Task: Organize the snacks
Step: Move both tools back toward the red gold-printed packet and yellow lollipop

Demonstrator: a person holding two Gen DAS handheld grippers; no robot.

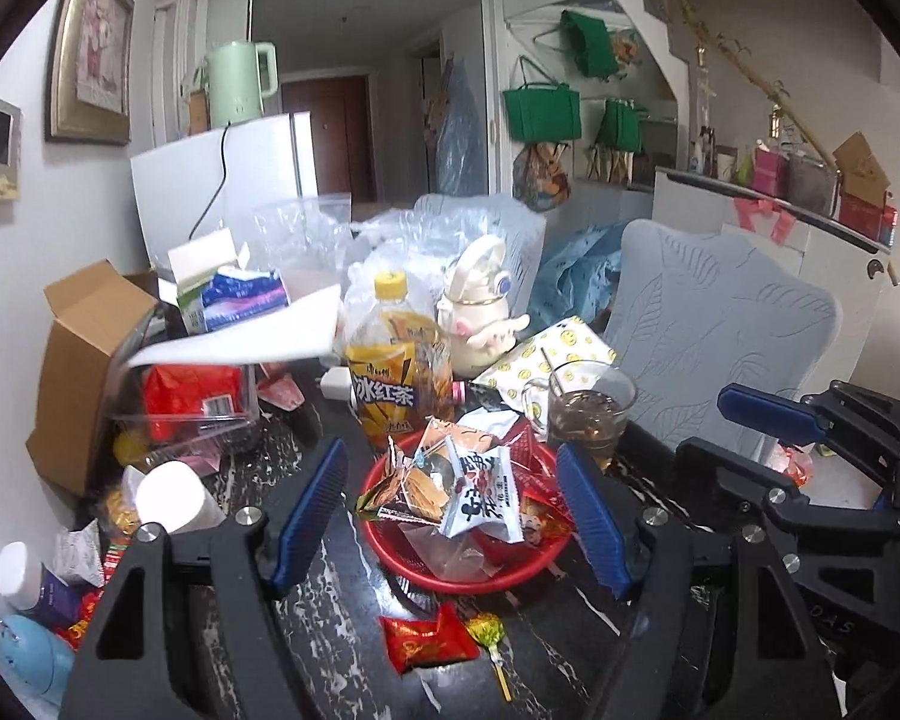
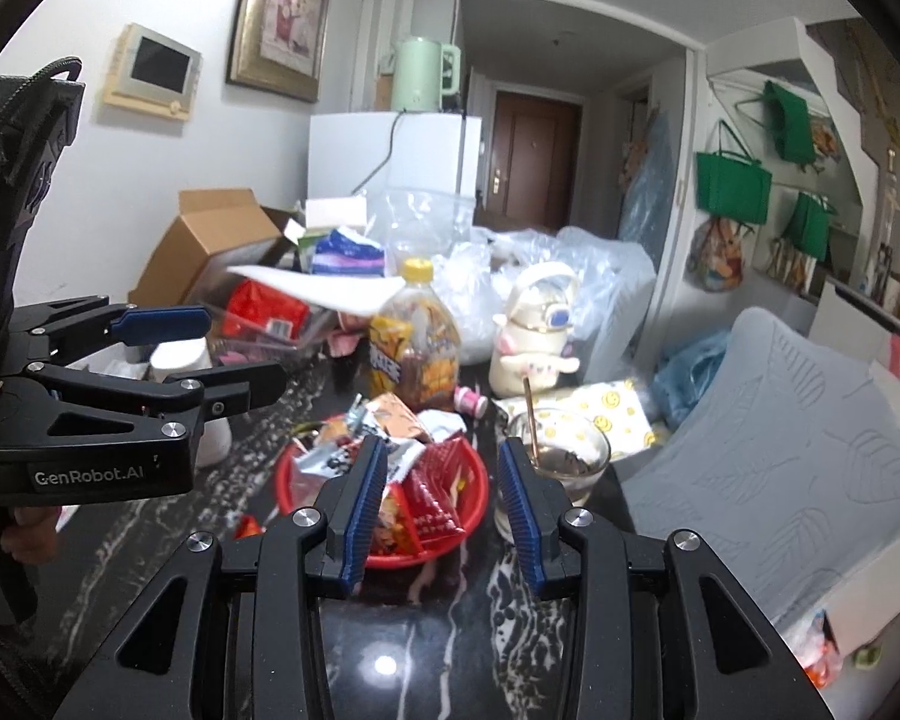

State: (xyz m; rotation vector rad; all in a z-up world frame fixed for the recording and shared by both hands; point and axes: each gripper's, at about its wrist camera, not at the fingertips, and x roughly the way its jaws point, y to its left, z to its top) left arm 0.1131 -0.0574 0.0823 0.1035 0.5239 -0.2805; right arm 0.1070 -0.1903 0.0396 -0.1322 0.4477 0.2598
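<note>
1. Black marble table point(image 1: 330, 630) was cluttered; the red basket point(image 1: 426, 570) of snack packets sat at mid-table, near the tea bottle point(image 1: 399, 372).
2. Step judged: between picks. A red packet point(image 1: 426, 642) and lollipop point(image 1: 486, 630) lay loose nearside of the basket, probably next.
3. Left gripper point(image 1: 450, 510) was spread, empty, angled down over the basket.
4. Right gripper point(image 2: 444, 516) was narrower, holding nothing.

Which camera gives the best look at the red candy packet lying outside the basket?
The left wrist view: the red candy packet lies whole before the red basket. The right wrist view shows only a sliver beside the left finger.
</note>
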